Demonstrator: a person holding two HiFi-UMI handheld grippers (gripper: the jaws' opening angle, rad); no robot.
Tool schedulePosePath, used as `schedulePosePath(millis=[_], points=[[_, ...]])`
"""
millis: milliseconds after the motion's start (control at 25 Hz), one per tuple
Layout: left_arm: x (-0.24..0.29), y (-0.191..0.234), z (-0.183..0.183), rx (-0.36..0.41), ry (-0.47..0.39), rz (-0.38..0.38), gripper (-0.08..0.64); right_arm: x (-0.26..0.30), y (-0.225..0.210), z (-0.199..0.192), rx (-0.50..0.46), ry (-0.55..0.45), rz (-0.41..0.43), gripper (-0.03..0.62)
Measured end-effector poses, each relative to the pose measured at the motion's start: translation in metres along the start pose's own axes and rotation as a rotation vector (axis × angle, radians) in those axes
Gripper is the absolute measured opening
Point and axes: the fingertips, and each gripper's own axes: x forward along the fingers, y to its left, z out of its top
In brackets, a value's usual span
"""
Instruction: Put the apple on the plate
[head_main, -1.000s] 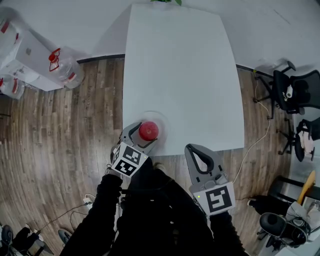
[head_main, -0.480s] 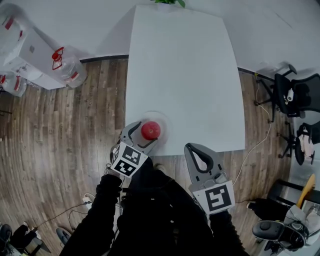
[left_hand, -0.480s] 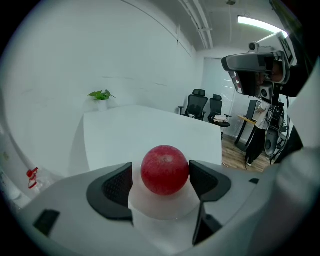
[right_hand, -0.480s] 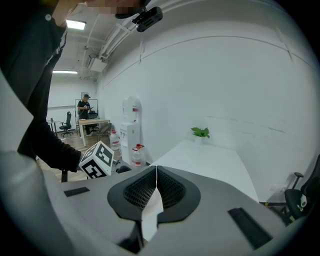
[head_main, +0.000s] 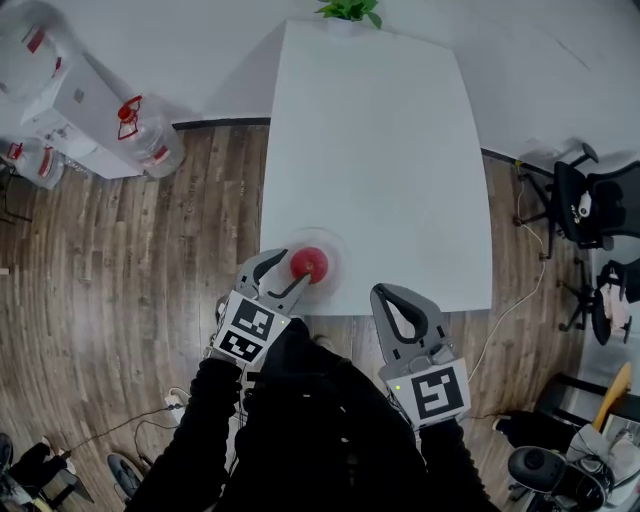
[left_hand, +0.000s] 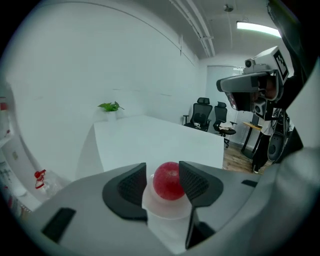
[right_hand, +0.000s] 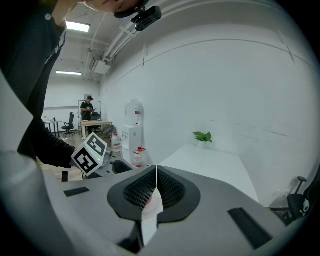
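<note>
A red apple (head_main: 310, 263) rests on a pale round plate (head_main: 336, 247) near the front edge of the white table (head_main: 380, 150). My left gripper (head_main: 284, 272) hovers just on the near side of the apple, jaws apart and closing, with nothing pressed between the pads. In the left gripper view the apple (left_hand: 169, 181) shows in the gap of the left gripper (left_hand: 164, 184), sitting on the plate (left_hand: 167, 209) beyond the tips. My right gripper (head_main: 386, 296) hangs off the table's front edge, shut and empty. The right gripper (right_hand: 156, 187) shows its jaws meeting.
A small potted plant (head_main: 350, 10) stands at the table's far edge. Water jugs (head_main: 150, 140) and white boxes sit on the wooden floor at the left, and office chairs (head_main: 600, 200) at the right. A person (right_hand: 88, 105) stands far off in the room.
The left gripper has drawn back from around the apple, lifted, and narrowed its jaws. The apple stays on the plate. The right gripper has kept still.
</note>
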Motion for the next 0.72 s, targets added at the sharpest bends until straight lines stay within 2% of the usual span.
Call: schedulePosePath(millis=[240, 480, 720], points=[[-0.022, 0.021, 0.031, -0.041, -0.089, 0.111, 0.044, 0.003, -0.001, 0.003, 0.000, -0.006, 0.004, 0.041], [-0.041, 0.029, 0.054, -0.016, -0.077, 0.195, 0.023, 0.001, -0.003, 0.007, -0.005, -0.027, 0.002, 0.041], [-0.062, 0.018, 0.087, 0.045, -0.109, 0.191, 0.020, 0.000, -0.007, 0.020, -0.015, -0.065, 0.004, 0.041]])
